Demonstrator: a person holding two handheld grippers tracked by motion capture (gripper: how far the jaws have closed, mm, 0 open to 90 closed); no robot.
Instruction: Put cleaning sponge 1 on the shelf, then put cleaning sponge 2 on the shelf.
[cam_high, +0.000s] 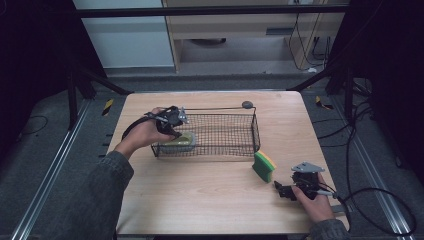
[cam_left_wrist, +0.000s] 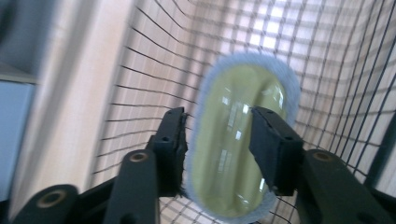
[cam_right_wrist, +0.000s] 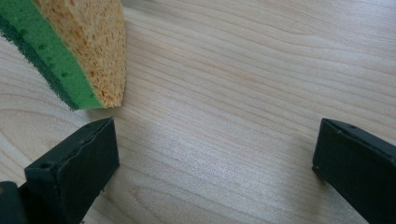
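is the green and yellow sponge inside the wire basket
No, the green and yellow sponge stands on the table just outside the wire basket.

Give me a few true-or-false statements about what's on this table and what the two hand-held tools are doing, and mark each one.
1. The yellow-green pad with the pale blue rim lies inside the wire basket. True.
2. The green and yellow sponge is also in the basket. False: it sits on the wooden table, outside the basket's right end.
3. The right gripper holds the sponge. False: its jaws stand wide apart over bare wood, with the sponge off to one side.
4. The left gripper reaches into the basket, its jaws on either side of the pad. True.
5. The basket is solid plastic. False: it is black wire mesh.
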